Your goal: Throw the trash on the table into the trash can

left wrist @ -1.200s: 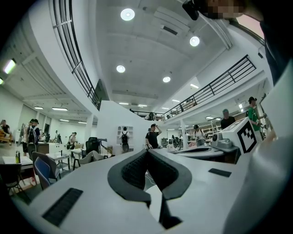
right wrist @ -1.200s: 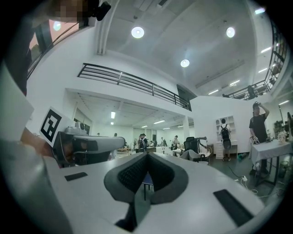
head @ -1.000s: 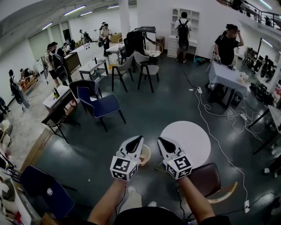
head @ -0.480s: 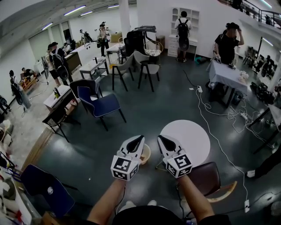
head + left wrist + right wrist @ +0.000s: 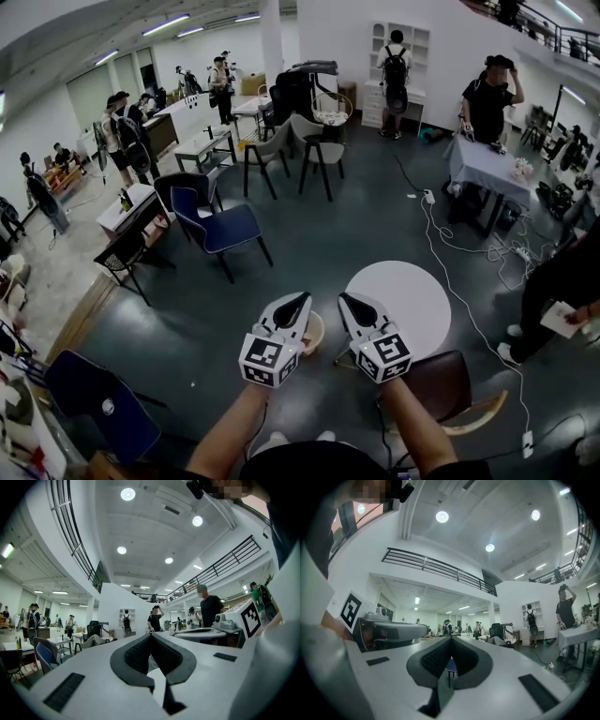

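Note:
In the head view a round white table [image 5: 405, 292] stands just beyond my hands, and I see no trash on its top. A small beige round bin [image 5: 313, 330] sits on the floor left of it, partly hidden behind my left gripper. My left gripper [image 5: 302, 299] and right gripper [image 5: 345, 299] are held side by side, level, above the bin and the table's near edge. The left gripper [image 5: 151, 635] has its jaws closed tip to tip with nothing between them. The right gripper [image 5: 451, 639] is likewise shut and empty.
A brown chair [image 5: 452, 384] stands at the table's near right. Blue chairs stand at the left [image 5: 221, 225] and lower left [image 5: 94, 411]. Cables [image 5: 466, 246] run over the dark floor. A person in dark clothes [image 5: 562, 281] stands at the right edge; others are farther back.
A person in dark clothes has walked into view at the right edge. Both grippers stay where they were, still shut.

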Demonstrator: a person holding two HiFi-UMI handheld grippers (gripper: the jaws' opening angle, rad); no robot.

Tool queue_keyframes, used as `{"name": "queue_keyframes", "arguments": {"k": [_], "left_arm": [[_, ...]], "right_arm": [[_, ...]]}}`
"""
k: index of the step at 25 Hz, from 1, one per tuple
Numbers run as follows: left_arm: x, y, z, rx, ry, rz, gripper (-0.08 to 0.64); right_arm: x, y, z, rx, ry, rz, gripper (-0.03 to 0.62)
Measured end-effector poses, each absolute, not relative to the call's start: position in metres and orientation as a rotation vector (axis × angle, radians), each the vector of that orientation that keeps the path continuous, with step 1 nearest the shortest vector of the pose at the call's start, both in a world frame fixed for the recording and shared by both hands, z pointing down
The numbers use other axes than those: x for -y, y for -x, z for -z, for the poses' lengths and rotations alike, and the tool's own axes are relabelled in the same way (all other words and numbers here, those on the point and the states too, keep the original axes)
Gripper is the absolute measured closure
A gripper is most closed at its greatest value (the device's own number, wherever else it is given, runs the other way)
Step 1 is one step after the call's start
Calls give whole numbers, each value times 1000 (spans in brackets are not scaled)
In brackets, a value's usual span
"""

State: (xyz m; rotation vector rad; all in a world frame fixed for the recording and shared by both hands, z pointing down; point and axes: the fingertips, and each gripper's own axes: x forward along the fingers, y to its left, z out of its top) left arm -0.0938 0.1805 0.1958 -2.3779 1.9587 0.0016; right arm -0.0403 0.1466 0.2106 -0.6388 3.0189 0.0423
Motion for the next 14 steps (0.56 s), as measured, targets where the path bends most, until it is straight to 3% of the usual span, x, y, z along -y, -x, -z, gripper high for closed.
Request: {"name": "queue_keyframes", "arguments": {"k": [14], "left_arm": [[-183,86,-206,-1962,2373,-2,545]], "right_arm": [[-150,35,-221,-3021,646,-43,574]]}}
